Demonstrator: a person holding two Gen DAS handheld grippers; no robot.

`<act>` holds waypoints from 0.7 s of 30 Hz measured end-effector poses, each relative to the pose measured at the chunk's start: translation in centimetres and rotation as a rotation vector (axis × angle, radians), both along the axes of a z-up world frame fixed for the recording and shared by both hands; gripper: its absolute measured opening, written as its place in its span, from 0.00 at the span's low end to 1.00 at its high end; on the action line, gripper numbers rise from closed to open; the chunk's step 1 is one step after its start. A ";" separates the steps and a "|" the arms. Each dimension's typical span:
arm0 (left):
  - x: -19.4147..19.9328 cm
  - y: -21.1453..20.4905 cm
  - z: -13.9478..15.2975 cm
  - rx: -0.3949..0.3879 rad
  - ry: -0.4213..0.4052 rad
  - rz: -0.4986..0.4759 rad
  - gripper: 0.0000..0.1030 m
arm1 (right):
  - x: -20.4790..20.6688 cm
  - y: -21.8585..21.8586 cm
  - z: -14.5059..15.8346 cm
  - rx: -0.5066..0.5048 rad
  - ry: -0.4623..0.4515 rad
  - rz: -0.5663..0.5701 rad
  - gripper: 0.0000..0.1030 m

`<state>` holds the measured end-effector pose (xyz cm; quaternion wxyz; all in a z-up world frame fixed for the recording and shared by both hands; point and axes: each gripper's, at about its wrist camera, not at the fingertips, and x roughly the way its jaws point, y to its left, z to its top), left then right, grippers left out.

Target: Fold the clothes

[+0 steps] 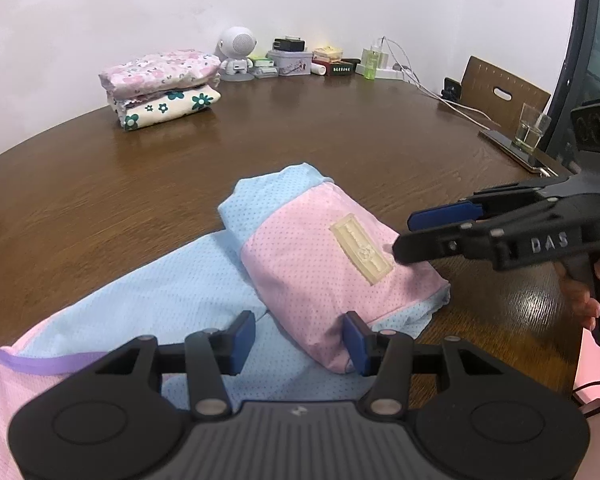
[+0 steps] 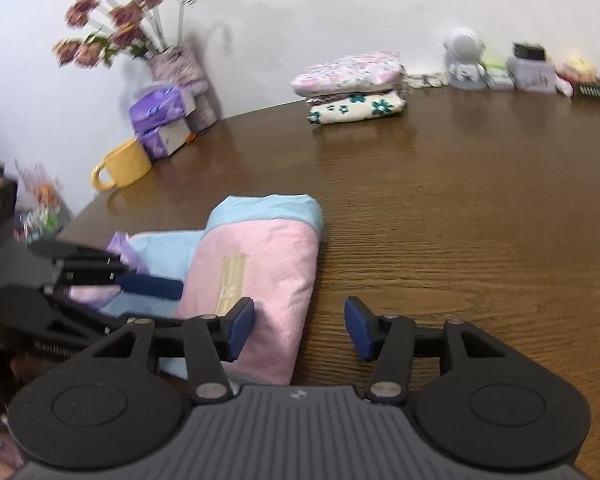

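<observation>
We see one pink-and-blue mesh garment (image 1: 332, 264), dotted with tiny holes, partly rolled into a soft bundle with a cream rectangular patch (image 1: 362, 249), lying on the brown wood-grain table (image 1: 340, 132). Our left gripper (image 1: 300, 340) straddles its near edge, jaws apart; our right gripper (image 2: 300, 330) stands open just beside its right edge. Two folded floral cloths (image 1: 162, 88) are stacked far back

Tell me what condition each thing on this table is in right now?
Pink and blue mesh garment: partly folded, one end still spread flat.
Stack of floral folded clothes: neatly folded, piled.
Clear drinking glass: upright, little liquid inside.
Yellow ceramic mug: upright.
Left gripper: open over garment.
Right gripper: open, holding nothing.
</observation>
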<state>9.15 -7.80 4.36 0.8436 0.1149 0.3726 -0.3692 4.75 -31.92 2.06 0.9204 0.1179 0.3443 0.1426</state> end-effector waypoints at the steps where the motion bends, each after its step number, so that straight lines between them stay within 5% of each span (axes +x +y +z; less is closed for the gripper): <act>1: 0.0 0.1 0.0 -0.004 -0.003 0.000 0.46 | 0.1 -0.2 -0.2 0.022 0.006 -0.009 0.50; 8: -0.5 0.3 -0.2 -0.016 -0.017 0.012 0.46 | 0.4 -0.3 -1.2 0.134 0.041 -0.037 0.50; 18: -0.7 0.5 -0.3 -0.035 -0.020 0.022 0.45 | -0.3 1.3 -1.7 0.153 0.035 -0.084 0.40; 21: -0.8 0.5 -0.2 -0.037 -0.020 0.024 0.45 | -0.3 1.7 -1.7 0.150 0.044 -0.077 0.27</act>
